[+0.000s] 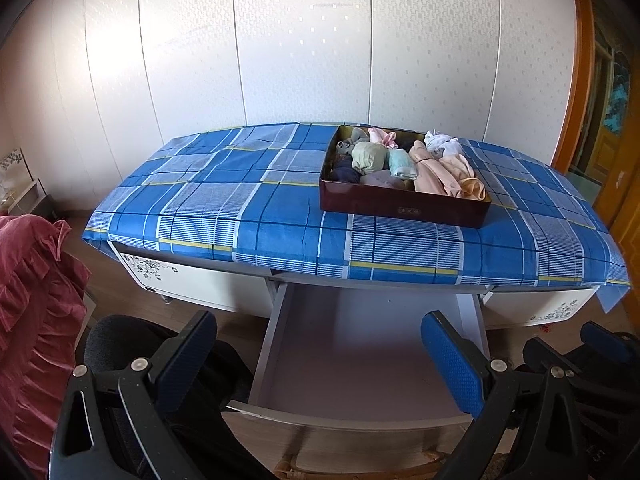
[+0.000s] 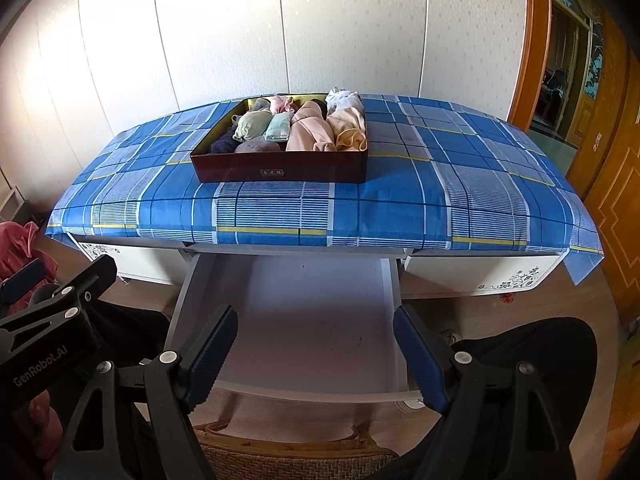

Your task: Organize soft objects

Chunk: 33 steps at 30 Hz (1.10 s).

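Note:
A dark red box (image 1: 400, 202) (image 2: 280, 168) stands on the table's blue plaid cloth (image 1: 224, 200) (image 2: 440, 200). It holds several rolled soft garments (image 1: 400, 164) (image 2: 296, 126) in green, pink, peach, white and dark colours. Below the table edge a white drawer (image 1: 360, 344) (image 2: 304, 312) is pulled out and shows a bare bottom. My left gripper (image 1: 320, 360) is open and empty, held low in front of the drawer. My right gripper (image 2: 316, 356) is open and empty, also low in front of the drawer, and shows at the right edge of the left wrist view (image 1: 592, 344).
White wardrobe panels (image 1: 304, 40) stand behind the table. A red ruffled fabric (image 1: 32, 312) lies at the left. An orange wooden door frame (image 2: 536, 40) is at the right. A woven seat edge (image 2: 296, 460) lies below the grippers. White floral cabinet fronts (image 1: 192, 280) flank the drawer.

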{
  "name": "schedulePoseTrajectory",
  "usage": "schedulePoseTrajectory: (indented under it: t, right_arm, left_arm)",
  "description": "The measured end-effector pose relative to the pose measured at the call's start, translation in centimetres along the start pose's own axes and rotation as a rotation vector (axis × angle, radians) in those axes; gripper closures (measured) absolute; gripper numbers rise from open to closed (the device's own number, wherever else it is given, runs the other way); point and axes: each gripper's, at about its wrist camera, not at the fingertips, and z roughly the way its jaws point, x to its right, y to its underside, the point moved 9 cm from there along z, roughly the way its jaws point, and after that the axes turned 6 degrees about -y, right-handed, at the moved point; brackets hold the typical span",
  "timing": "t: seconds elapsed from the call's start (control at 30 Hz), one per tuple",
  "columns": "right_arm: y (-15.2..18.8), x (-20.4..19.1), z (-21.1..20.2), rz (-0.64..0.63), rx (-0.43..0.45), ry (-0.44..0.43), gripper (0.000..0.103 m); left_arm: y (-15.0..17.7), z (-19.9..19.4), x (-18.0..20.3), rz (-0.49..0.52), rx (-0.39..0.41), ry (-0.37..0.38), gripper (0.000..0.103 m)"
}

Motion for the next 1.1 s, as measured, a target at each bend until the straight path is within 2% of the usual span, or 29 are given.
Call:
schedulePoseTrajectory:
  t: [1.1]
  right_arm:
    - [0.27, -0.08, 0.19, 0.000, -0.007, -0.005, 0.021]
  left_arm:
    - [0.29, -0.01, 0.61, 0.016, -0.011, 0.024, 0.000]
